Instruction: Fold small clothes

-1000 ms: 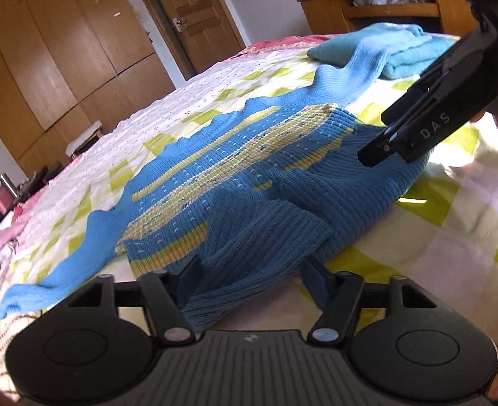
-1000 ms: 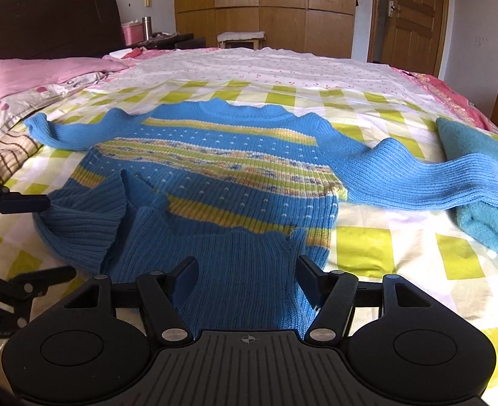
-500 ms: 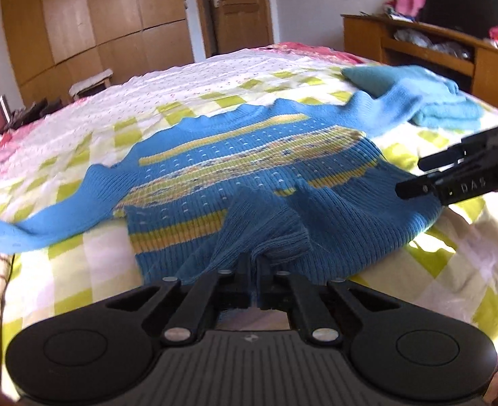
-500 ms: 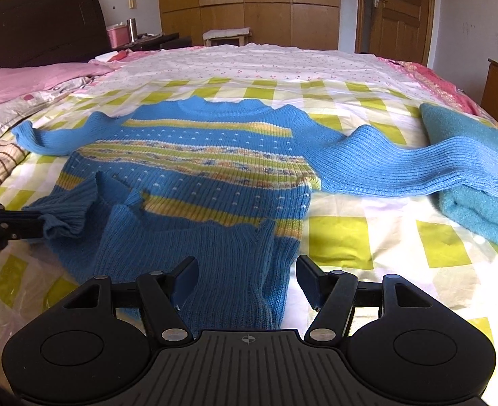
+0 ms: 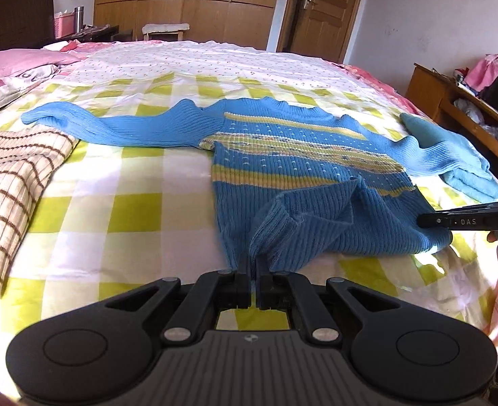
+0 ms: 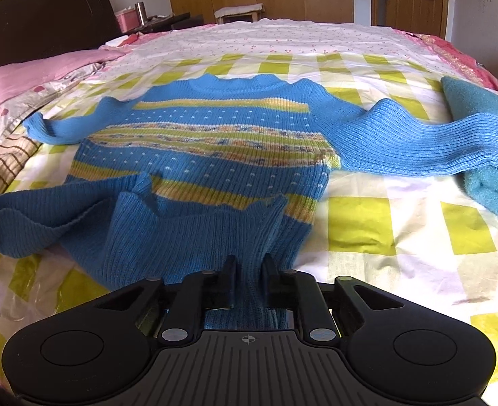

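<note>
— Pinching the hem at both corners, then? The left gripper [image 5: 255,286], low in the middle of its own frame, has its fingers all but closed on a thin bunch of blue knit.

— Yes, and the right gripper [image 6: 247,282] likewise: its fingers are drawn in tight on a thicker fold of ribbed hem, bottom centre of that view. From the left camera the same tool pokes in at the right edge, against the hem's far corner.

— And the sweater [image 6: 215,142] itself?

— Lying flat on the checked bedsheet [image 6: 360,223], filling the middle of both frames. Neck toward the top, one sleeve reaching upper left, the other running right onto a folded teal towel [image 6: 485,108]. The lower hem is rumpled and raised near the fingers.

— How will it handle, do you reckon?

— Soft, stretchy, light but with some sag. A rib knit won't slip from the pads, though I'd guess it stretches and droops between two holds, so the corners want carrying evenly.

— Anything else close by?

— A brown-striped cloth [image 5: 15,182] at the left of the left view, well clear of the body.
</note>
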Demonstrator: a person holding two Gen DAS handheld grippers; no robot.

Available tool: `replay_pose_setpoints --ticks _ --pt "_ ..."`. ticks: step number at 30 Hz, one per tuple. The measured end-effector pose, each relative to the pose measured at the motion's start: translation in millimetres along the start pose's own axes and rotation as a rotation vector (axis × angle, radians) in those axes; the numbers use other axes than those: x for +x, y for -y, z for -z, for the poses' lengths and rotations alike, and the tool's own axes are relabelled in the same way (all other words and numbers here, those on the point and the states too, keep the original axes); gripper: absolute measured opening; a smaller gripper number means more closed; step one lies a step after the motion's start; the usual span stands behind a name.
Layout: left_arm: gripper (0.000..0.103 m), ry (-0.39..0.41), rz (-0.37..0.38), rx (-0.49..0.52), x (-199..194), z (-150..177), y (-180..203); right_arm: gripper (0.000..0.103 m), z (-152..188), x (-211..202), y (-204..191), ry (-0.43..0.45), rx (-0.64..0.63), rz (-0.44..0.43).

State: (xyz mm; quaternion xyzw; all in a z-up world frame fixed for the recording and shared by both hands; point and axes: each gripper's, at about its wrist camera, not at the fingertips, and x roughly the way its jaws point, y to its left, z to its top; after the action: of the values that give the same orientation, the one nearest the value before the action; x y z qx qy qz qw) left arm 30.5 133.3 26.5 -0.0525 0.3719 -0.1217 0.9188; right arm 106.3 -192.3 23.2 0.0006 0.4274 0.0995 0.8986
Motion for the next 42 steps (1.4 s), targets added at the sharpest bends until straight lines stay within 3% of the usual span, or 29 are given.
replay_pose_setpoints --ticks 6,12,17,23,26,28,32,36,42 --pt "0.011 0.042 0.022 -0.021 -12 0 -4 0.007 11 -41 -4 0.034 -0.03 -0.06" --pt "0.008 0.054 0.036 -0.048 -32 12 -14 0.006 36 -90 -29 0.062 -0.271 -0.132" --pt "0.008 0.011 0.013 -0.066 -39 32 -25 0.007 61 -94 -47 -0.057 -0.48 -0.124" --pt "0.01 0.002 0.03 0.038 -39 40 -3 0.009 80 -93 -49 -0.134 -0.59 -0.044" --pt "0.018 -0.012 0.056 0.067 -29 41 8 0.009 80 -103 -49 -0.13 -0.6 -0.029" --pt "0.029 -0.039 0.065 0.052 -15 42 11 0.011 79 -110 -51 -0.112 -0.601 -0.025" --pt "0.032 -0.09 0.066 -0.048 9 43 10 0.012 77 -114 -56 -0.074 -0.583 -0.019" --pt "0.038 -0.091 0.048 -0.13 17 45 9 0.012 75 -111 -59 -0.039 -0.539 -0.026" --pt "0.043 -0.088 0.094 -0.226 17 40 6 0.013 72 -107 -56 -0.002 -0.473 -0.038"
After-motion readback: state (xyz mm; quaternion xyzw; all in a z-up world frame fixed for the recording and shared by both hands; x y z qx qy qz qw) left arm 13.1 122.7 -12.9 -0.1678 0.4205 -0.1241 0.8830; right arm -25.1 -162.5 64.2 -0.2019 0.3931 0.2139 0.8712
